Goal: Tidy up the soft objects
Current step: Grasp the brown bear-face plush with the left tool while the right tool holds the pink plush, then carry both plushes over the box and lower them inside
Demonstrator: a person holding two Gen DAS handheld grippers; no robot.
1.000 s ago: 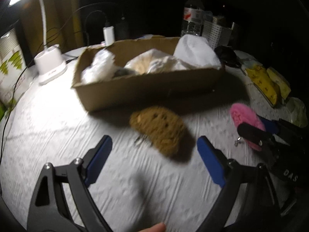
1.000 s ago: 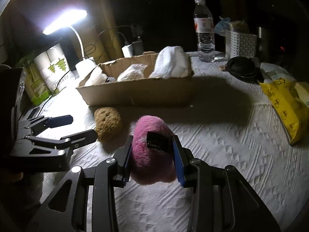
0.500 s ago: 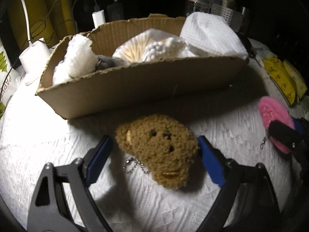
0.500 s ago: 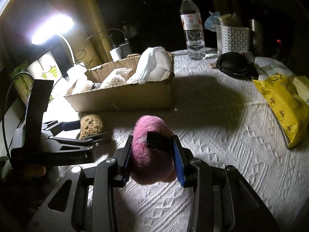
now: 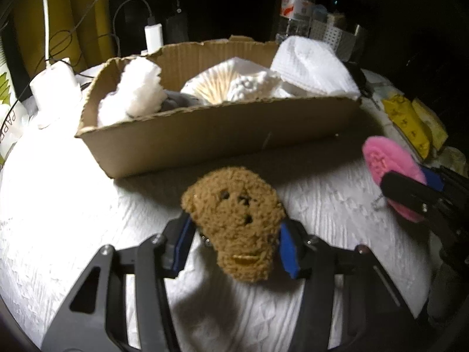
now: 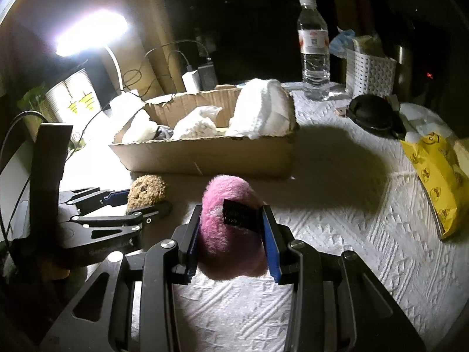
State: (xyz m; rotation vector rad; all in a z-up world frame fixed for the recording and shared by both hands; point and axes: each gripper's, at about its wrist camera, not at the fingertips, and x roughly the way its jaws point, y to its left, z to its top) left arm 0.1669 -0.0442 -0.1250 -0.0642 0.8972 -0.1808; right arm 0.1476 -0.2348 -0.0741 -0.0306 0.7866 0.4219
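Observation:
My left gripper (image 5: 234,246) is shut on a brown fuzzy plush (image 5: 237,220) with a small face, just in front of the cardboard box (image 5: 205,135). The plush also shows in the right wrist view (image 6: 146,189), held by the left gripper (image 6: 146,202). My right gripper (image 6: 231,240) is shut on a pink fuzzy plush (image 6: 225,228) with a black tag, held above the white tablecloth in front of the box (image 6: 205,155). The pink plush also shows at the right of the left wrist view (image 5: 390,170). The box holds several white soft items (image 5: 310,67).
A lit desk lamp (image 6: 91,32), chargers and cables (image 5: 154,33) stand behind the box. A water bottle (image 6: 313,50), white basket (image 6: 369,73), black round case (image 6: 372,111) and yellow packet (image 6: 433,170) lie to the right on the white tablecloth (image 6: 351,205).
My left gripper moved forward to the brown plush and closed its jaws on it. My right gripper kept its hold on the pink plush.

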